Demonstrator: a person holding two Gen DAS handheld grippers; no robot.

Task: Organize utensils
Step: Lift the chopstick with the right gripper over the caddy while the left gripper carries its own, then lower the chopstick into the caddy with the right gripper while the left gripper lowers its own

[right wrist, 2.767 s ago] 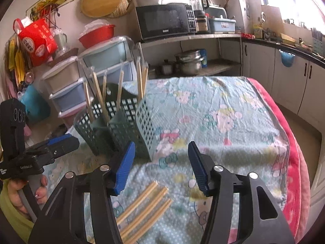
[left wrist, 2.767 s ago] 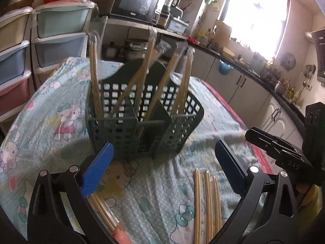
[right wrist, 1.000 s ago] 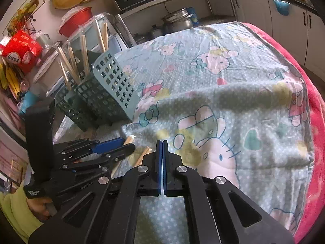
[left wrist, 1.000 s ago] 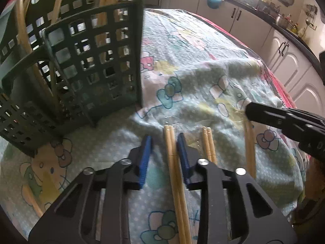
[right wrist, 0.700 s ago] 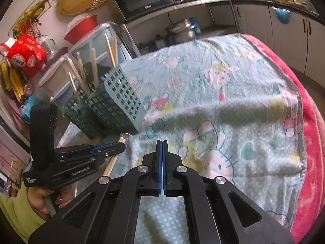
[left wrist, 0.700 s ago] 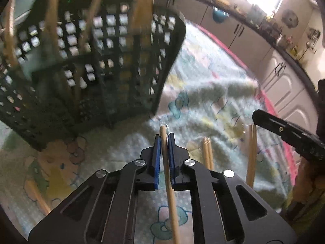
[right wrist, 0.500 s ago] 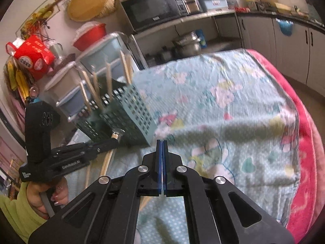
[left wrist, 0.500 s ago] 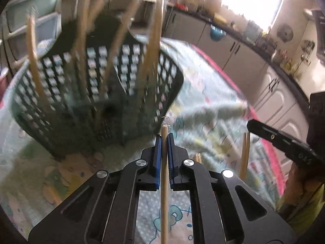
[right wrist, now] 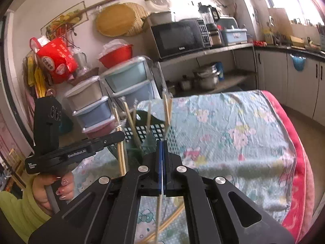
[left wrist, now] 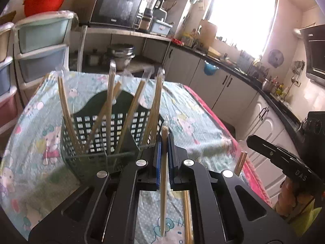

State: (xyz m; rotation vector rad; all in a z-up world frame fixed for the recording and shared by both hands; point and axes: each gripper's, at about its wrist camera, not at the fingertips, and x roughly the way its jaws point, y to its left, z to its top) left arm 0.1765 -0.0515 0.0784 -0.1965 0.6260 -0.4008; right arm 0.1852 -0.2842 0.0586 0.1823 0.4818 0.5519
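A pale wooden chopstick pair in a clear wrapper (left wrist: 164, 162) is seen standing upright between the blue pads (left wrist: 159, 158) of the left gripper (left wrist: 164, 154), whose fingers are clamped together on it. The crimped tip of the wrapper rises just above the fingertips, and the lower end hangs below the gripper body over the cloth. Just beyond the fingertips a dark green slotted utensil basket (left wrist: 85, 158) is set on the table, toward its far left corner. Several more wrapped chopstick pairs (left wrist: 130, 113) are leaned inside it at differing angles, their tops fanned out above the rim.

The right gripper (right wrist: 162, 158) is shown with its blue pads pressed together on a second wrapped pair (right wrist: 158, 211), of which only a thin pale sliver is visible below the pads. In the left wrist view that pair's top end is seen poking up by the gripper's fingers. Further loose chopsticks (right wrist: 172, 217) are left lying on the table near its near edge, on a light blue cartoon-print cloth (right wrist: 243, 126) with a pink blanket (right wrist: 294, 142) along the table's right edge.
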